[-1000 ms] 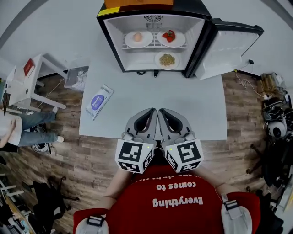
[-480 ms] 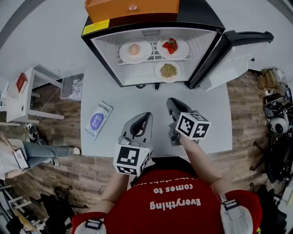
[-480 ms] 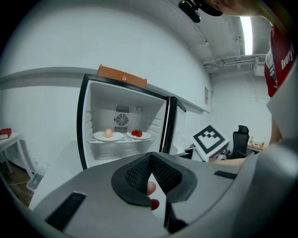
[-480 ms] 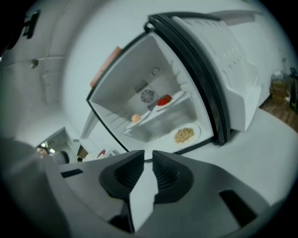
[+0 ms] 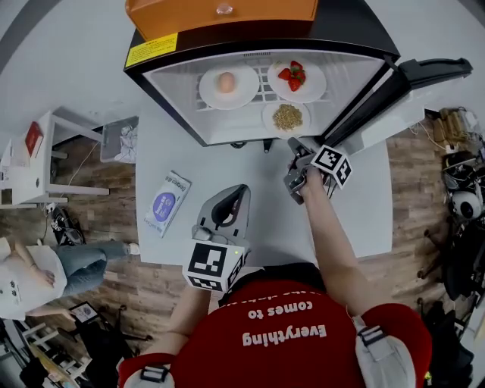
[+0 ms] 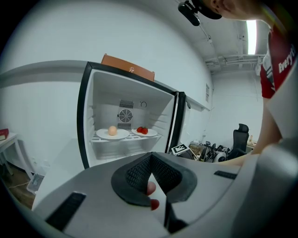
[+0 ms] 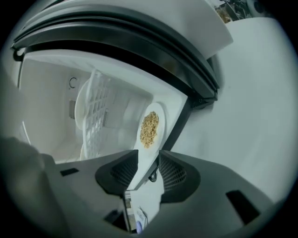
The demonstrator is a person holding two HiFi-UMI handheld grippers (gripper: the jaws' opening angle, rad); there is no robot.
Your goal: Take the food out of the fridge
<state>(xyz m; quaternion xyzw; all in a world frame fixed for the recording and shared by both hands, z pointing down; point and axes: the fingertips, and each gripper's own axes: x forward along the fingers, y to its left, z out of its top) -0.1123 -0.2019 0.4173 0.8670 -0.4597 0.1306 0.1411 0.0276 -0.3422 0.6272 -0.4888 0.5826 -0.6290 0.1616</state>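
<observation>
A person in a red shirt [image 5: 288, 333] works two hand-held grippers before an open fridge [image 5: 178, 83] at the far end of a white table [image 5: 227, 163]. Nearest, the left gripper [image 5: 236, 194] hangs over the table, its jaws pressed together on nothing. A blue-and-white packet [image 5: 165, 203] lies on the table off to its left. Farther ahead and to its right, the right gripper [image 5: 298, 145], rolled onto its side, points into the fridge's lower compartment at the front edge. Its jaws have just been opening and stand apart, pinching nothing. Through the gap, just beyond the tips, shows a white plate [image 7: 157, 109] of grains [image 7: 149, 129] on the fridge floor; whether its rim reaches the pads cannot be told. Above and beyond that gripper, a wire shelf [image 5: 261, 77] carries a plate with an egg [image 5: 226, 82] on the left and another with strawberries [image 5: 294, 76]. The door [image 5: 394, 106] stands open to the gripper's right. An orange box [image 5: 220, 14] tops the fridge.
</observation>
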